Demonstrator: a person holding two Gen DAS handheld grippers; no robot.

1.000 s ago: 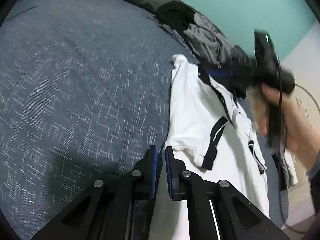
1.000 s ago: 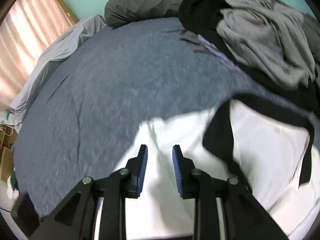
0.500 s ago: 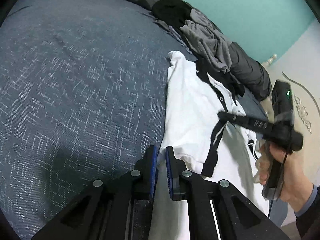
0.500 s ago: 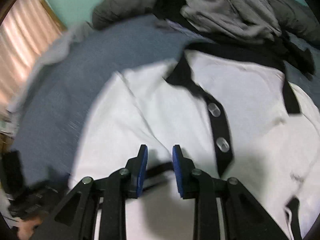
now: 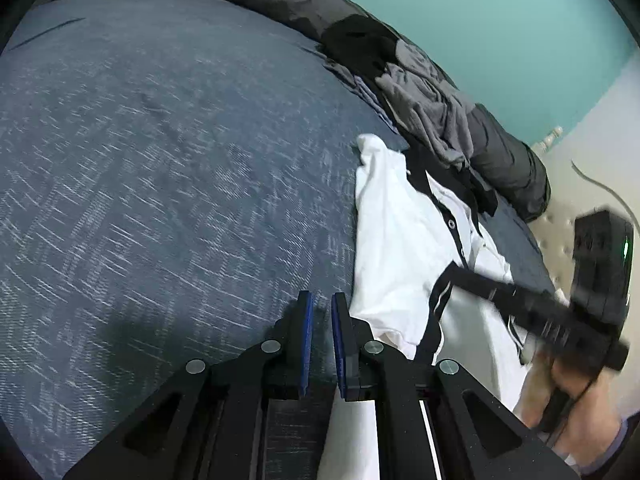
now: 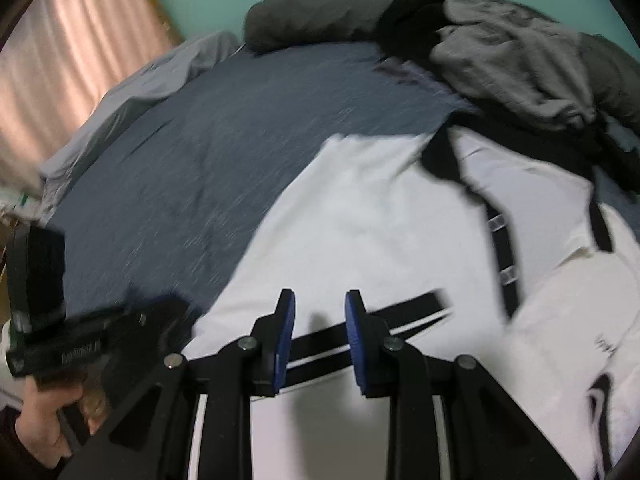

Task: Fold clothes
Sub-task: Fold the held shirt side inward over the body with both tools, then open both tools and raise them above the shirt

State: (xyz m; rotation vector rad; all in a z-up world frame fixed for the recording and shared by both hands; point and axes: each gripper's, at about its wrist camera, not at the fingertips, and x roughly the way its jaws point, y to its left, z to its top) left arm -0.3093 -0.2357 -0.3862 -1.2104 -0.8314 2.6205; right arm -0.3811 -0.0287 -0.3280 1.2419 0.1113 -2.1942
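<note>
While the shirt (image 5: 400, 248) lies spread on the bed (image 5: 160, 160), white with a black collar and placket, we have both grippers over it. It sits toward the bed's near right side in the left view, collar end pointing at the clothes pile (image 5: 432, 112) by the teal wall (image 5: 500, 20). Our left gripper (image 5: 320, 300) hovers at the shirt's left edge, jaws nearly closed with a thin slit between the blue pads and nothing in it; bed cover shows through the gap. Our right gripper (image 6: 320, 304) is above the shirt's lower part, jaws partly open, a black stripe (image 6: 360, 328) on the fabric running across behind the tips. We can't tell if the tips touch the cloth; nothing looks pinched. Right view is motion-blurred. Each view catches the other gripper in the person's hand (image 6: 44, 420) at frame edge. Curtain (image 6: 60, 60) is lit at far left.
</note>
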